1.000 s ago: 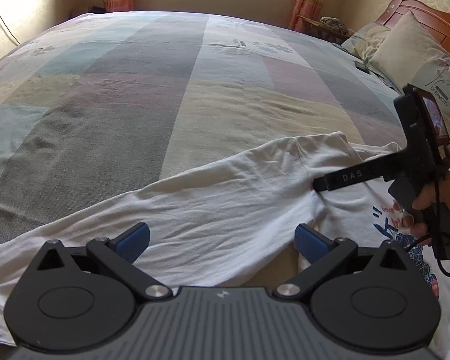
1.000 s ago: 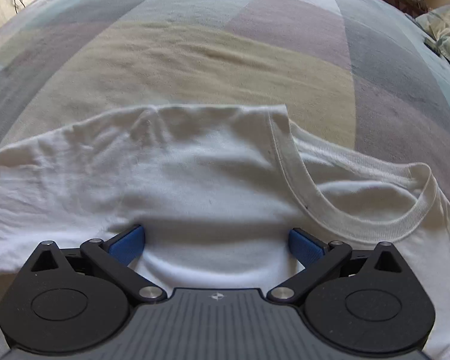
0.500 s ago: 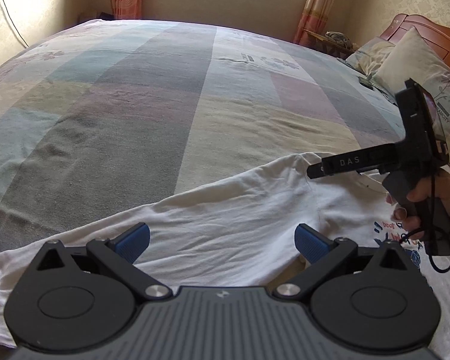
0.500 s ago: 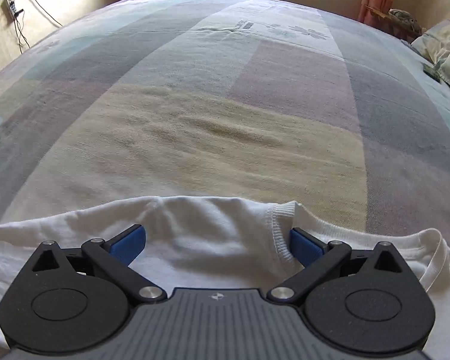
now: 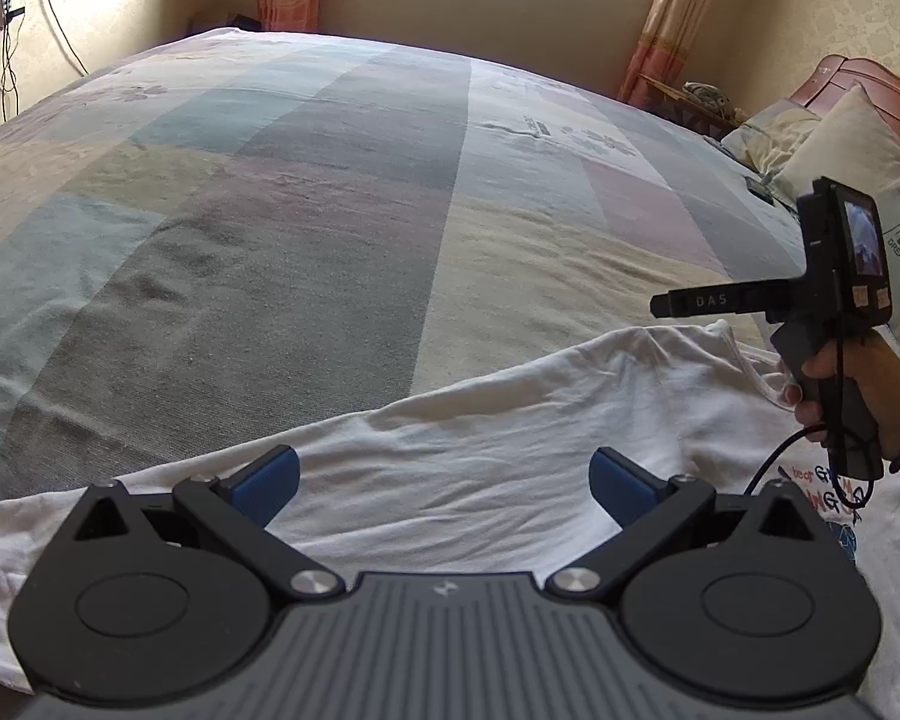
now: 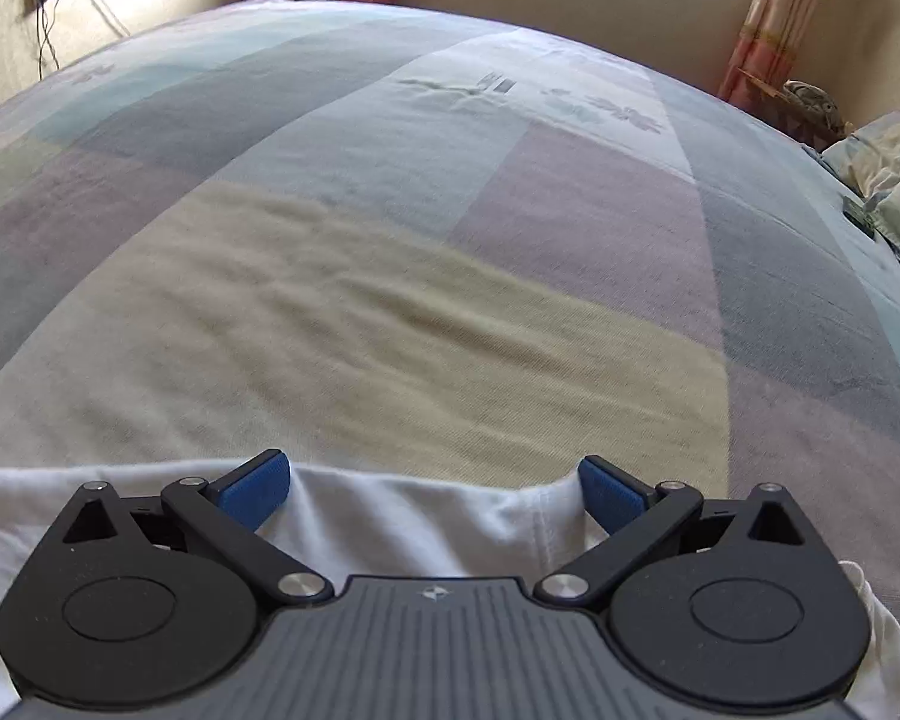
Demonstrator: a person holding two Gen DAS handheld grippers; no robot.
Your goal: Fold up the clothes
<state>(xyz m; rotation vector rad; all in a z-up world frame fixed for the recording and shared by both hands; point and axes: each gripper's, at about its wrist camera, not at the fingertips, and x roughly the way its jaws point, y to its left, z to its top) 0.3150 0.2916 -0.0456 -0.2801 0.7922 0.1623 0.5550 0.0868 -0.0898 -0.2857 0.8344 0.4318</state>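
— Where is the white T-shirt (image 5: 510,420)?
— Spread on the bed (image 5: 306,228), at six o'clock in both views.
— And the tongs?
— Left tongs (image 5: 444,474) and right tongs (image 6: 433,487) both gape wide above it, gripping nothing.

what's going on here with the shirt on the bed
A person holds a tool in each hand over a white T-shirt spread on a patchwork bedspread. The left tool and right tool are both open, gripping nothing. The shirt lies wrinkled, not neatly folded.
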